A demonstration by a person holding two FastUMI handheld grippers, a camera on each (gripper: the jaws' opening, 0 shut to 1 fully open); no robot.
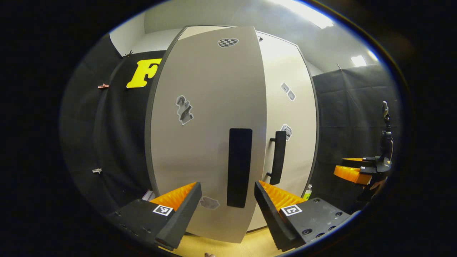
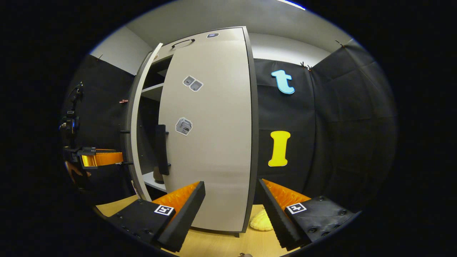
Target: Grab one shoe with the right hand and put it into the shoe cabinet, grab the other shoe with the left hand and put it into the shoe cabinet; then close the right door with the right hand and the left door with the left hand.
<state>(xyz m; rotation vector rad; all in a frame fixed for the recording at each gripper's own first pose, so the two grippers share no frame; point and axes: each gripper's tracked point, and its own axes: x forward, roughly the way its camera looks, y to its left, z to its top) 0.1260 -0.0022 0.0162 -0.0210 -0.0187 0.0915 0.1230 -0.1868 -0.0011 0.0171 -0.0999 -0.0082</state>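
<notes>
Recording booth, not a home. Black cloth walls (image 2: 321,117) clipped up on all sides, plain white ceiling with strip lights (image 1: 307,12). Shoe cabinet (image 2: 214,125) stands on a pale wood floor (image 2: 221,242); printed marker stickers (image 1: 227,42) on its doors.

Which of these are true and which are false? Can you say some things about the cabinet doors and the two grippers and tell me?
1. The left gripper is open with nothing between its fingers. True.
2. The left door is shut tight. False: the right gripper view shows it ajar, with shelves visible in the gap behind it.
3. The right gripper is squeezing the door handle. False: it is open and holds nothing.
4. The right door has stickers on its front. True.
5. A yellow thing lies on the floor by the cabinet's bottom right corner. True.
</notes>
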